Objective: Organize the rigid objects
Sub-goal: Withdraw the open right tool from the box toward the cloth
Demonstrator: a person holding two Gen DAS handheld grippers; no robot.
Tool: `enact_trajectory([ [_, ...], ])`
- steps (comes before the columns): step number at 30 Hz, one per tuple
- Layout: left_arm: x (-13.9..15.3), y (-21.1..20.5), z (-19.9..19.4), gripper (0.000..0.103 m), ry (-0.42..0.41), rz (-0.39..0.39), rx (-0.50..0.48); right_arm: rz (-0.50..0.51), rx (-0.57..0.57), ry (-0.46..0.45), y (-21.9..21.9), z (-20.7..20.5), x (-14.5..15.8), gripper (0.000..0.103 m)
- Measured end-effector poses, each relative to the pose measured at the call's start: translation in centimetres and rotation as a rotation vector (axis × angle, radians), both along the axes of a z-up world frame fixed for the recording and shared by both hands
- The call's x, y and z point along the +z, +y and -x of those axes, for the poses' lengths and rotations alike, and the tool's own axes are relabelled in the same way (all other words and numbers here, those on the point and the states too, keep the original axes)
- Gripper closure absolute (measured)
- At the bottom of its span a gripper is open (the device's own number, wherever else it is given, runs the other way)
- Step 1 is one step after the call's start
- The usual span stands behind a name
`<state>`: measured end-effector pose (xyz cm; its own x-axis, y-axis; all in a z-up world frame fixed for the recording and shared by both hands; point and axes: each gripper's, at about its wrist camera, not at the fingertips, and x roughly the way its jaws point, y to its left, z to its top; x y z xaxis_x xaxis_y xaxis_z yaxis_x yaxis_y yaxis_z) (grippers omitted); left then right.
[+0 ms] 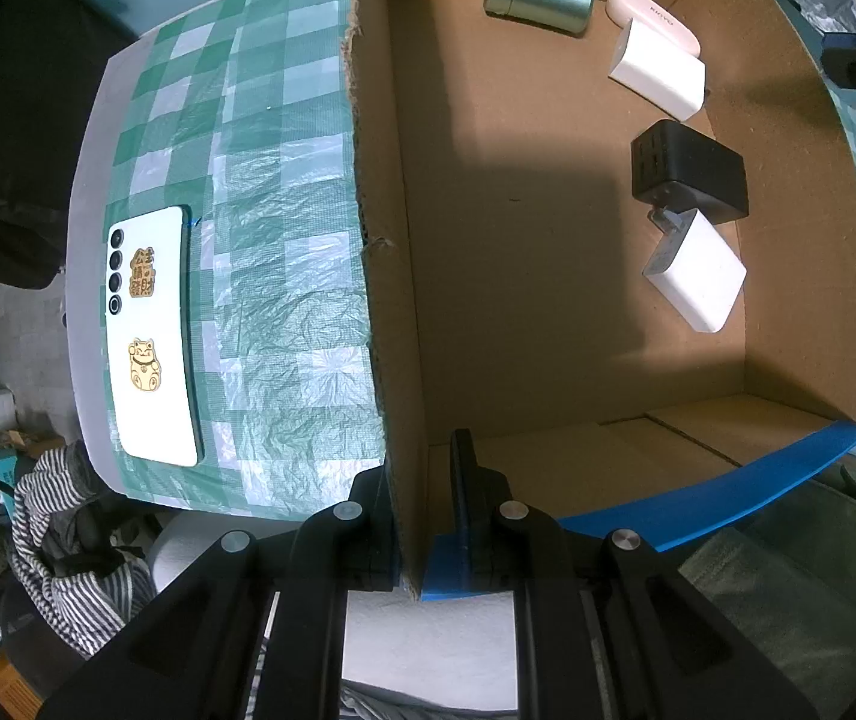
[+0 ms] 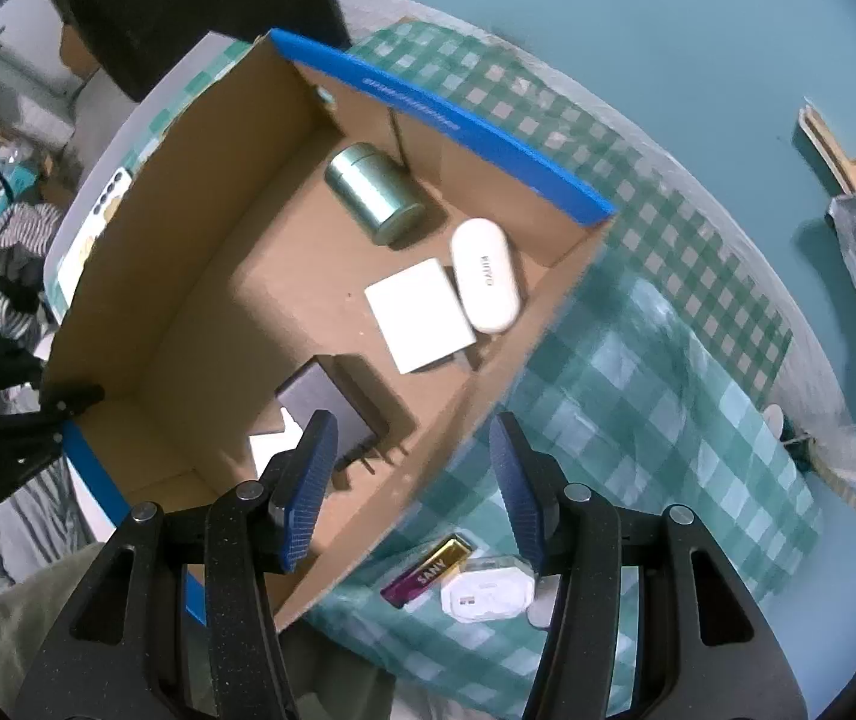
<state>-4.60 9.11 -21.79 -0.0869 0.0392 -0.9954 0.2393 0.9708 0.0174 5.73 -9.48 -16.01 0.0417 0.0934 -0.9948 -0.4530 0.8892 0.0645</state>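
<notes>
Left gripper clamped on box wall (cardboard)

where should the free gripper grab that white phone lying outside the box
Across its two long edges near the middle, coming straight down. The white phone lies flat, back up, on the checkered cloth, so only the thin sides offer purchase. The right gripper is open; the left gripper clamps the cardboard box wall.

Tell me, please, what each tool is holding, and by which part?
The left tool clamps the cardboard box by its near corner wall. The right tool is open and holds nothing.
</notes>
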Motion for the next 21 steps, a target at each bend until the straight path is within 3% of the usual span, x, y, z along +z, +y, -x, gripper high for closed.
enact_trajectory([
  [13,-0.1,0.2,-0.1,0.09,0.004,0.002,0.01,-0.023,-0.119,0.024,-5.7,1.3,-0.1,0.05],
  [21,-0.2,0.2,-0.1,0.09,0.006,0.001,0.012,-0.033,-0.251,0.057,-10.6,2.6,-1.3,0.05],
])
